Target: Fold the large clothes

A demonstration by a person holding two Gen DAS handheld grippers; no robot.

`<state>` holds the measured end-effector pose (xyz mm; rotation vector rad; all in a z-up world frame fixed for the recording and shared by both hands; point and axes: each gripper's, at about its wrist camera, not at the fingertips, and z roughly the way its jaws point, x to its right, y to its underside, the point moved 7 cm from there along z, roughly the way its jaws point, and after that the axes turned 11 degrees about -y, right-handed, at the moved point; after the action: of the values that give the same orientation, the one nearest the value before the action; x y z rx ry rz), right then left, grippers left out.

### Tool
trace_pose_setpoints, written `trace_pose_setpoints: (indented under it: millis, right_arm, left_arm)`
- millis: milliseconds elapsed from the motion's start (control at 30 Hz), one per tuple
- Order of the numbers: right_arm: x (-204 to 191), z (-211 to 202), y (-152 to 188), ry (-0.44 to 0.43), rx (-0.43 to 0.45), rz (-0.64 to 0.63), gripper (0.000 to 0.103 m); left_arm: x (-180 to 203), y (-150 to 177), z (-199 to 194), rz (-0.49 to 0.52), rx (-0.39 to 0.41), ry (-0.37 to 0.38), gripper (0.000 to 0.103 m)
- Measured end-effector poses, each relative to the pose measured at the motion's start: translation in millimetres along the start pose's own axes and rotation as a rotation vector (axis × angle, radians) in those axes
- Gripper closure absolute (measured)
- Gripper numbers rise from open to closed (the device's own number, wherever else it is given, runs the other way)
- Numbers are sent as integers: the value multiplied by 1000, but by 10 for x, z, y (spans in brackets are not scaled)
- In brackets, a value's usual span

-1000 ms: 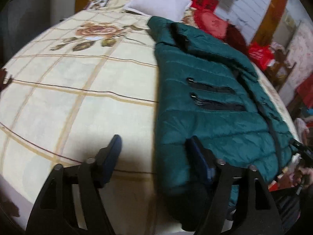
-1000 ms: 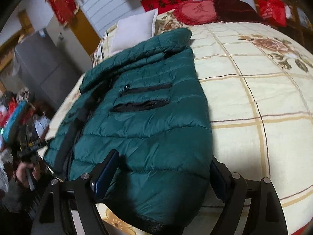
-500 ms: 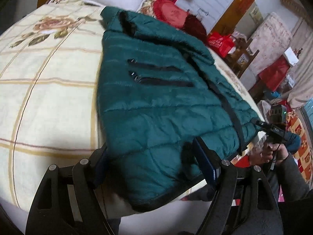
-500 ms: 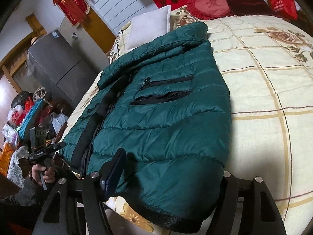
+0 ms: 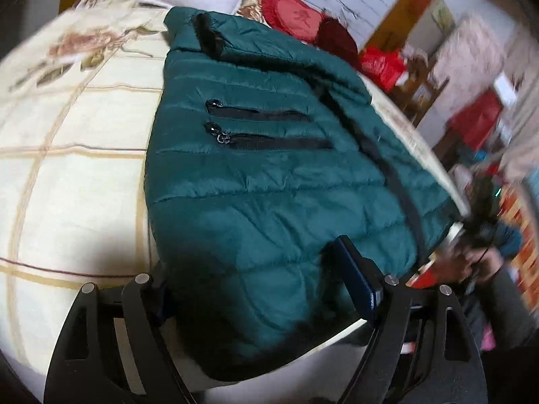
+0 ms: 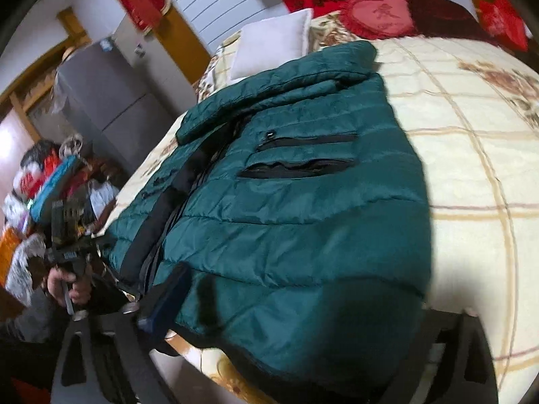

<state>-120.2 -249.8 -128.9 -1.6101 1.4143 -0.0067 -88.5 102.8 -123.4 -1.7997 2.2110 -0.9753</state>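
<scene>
Tools are straddling the near hem of the dark green quilted puffer jacket point(image 5: 269, 202). Left tool point(image 5: 256, 282) is standing open, its blue pads either side of the hem corner, not visibly pinching. Right tool point(image 6: 303, 306) is opening wide, jacket hem lying between its fingers, no squeeze evident. Jacket is lying flat, zipped front up, along the edge of the bed with the cream checked floral bedspread point(image 5: 67, 168), collar towards the white pillow point(image 6: 273, 43). Judgement: both tools should be closing on the hem corners together, taking both layers, then lifting evenly towards the collar, so the slippery shell is not sliding off the bed.
</scene>
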Motion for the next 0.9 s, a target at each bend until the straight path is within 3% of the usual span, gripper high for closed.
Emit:
trace_pose_setpoints:
  millis: [67, 100, 133, 233, 300, 400, 467, 500, 533, 600, 733, 900]
  right_arm:
    - [-17, 52, -17, 46, -14, -27, 0]
    - [-18, 56, -15, 50, -15, -28, 3]
    - [-7, 32, -25, 40, -8, -14, 16]
    - [97, -141, -49, -41, 57, 82, 38]
    - [155, -217, -48, -73, 81, 118, 44]
    - [212, -166, 24, -54, 50, 130, 49]
    - [198, -121, 42, -56, 33, 126, 60]
    - [181, -110, 46, -57, 27, 120, 63]
    - [153, -115, 43, -53, 26, 104, 69]
    - [49, -178, 7, -62, 51, 63, 79]
    - [-116, -423, -36, -91, 136, 22, 86]
    - [-411, -621, 84, -28, 179, -37, 87]
  left_arm:
    - [-21, 8, -34, -20, 13, -10, 42]
    - [-46, 9, -53, -23, 20, -29, 57]
    - [-72, 7, -60, -32, 21, -41, 68]
    - [-141, 16, -69, -48, 23, -46, 71]
    - [-115, 35, -31, -17, 21, -75, 70]
    - [-91, 22, -18, -6, 21, -78, 65]
    - [-80, 22, -13, -4, 18, -77, 63]
    - [-77, 21, -20, 1, 16, -86, 66]
    - [-83, 18, -41, 3, 21, -100, 79]
    - [-94, 2, -163, -2, 53, -90, 91]
    - [-149, -19, -504, -16, 120, -85, 93]
    - [-237, 74, -872, -56, 174, -58, 93]
